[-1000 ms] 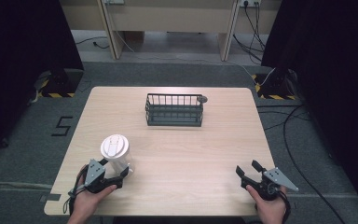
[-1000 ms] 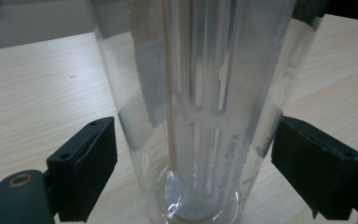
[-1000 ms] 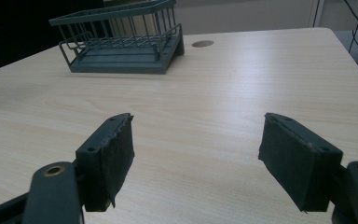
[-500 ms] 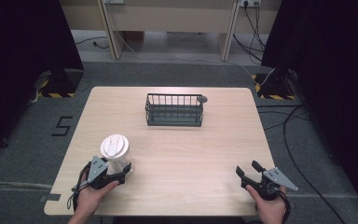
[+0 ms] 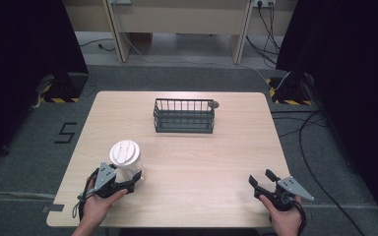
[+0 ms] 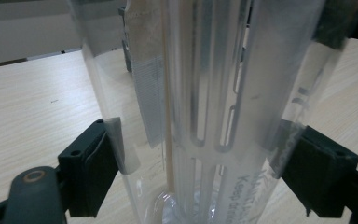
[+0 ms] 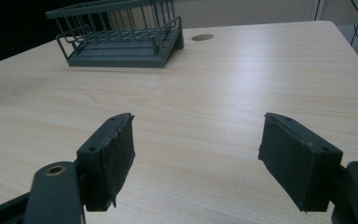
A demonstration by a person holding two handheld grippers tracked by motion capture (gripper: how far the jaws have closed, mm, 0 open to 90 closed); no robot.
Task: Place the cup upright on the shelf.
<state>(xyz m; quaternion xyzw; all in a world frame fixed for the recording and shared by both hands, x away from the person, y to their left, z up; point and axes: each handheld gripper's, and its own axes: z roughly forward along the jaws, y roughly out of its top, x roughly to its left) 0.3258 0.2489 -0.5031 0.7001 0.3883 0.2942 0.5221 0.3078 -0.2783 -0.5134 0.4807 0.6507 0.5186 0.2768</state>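
A light wooden table [image 5: 216, 162] holds a dark wire basket [image 5: 184, 116] at 12 o'clock. At 8 o'clock, the left gripper [image 5: 128, 183] clamps a clear plastic white-lidded cup [image 5: 126, 158]. At 4 o'clock, the right gripper [image 5: 261, 179] gapes wide, empty.

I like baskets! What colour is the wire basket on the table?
The wire basket is dark grey-green all over. The right gripper view shows it best.

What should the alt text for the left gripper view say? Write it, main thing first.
A clear plastic cup stands between the left gripper's two black jaws, whose pads press its sides. Pale wood table lies behind, seen partly through the cup wall.
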